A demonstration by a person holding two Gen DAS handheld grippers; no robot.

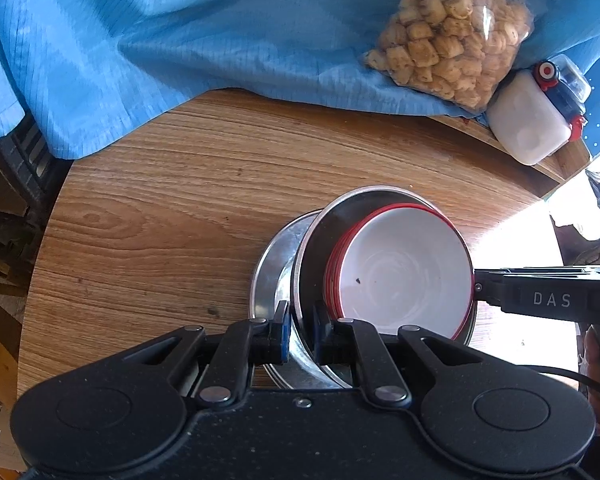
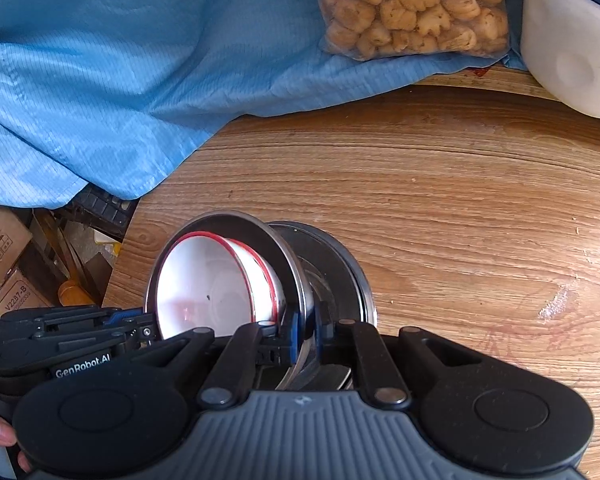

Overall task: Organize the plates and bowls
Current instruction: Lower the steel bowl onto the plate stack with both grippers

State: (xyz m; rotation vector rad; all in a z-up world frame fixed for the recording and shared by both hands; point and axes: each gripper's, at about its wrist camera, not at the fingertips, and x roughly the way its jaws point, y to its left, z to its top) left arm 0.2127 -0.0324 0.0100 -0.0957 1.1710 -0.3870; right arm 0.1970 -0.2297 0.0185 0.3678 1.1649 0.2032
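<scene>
While legible: "DAS" on right tongs [image 1: 476, 286], "GenRobot.AI" on left tongs [image 2: 150, 330]

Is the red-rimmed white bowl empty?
Empty: the white bowl shows a bare inside with only tiny dark specks, nested in the steel bowl.

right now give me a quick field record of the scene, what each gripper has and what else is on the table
left gripper: shut on the rim of the steel bowl
right gripper: shut on the opposite rim of the same steel bowl
bowl contents: stack of white bowls with red rims nested inside
under it: steel plate lying on the table, partly hidden by the bowl
bowl pose: cannot tell whether it clears the plate
surface: round wooden table
far side: blue cloth, bag of snacks, white plastic container
</scene>
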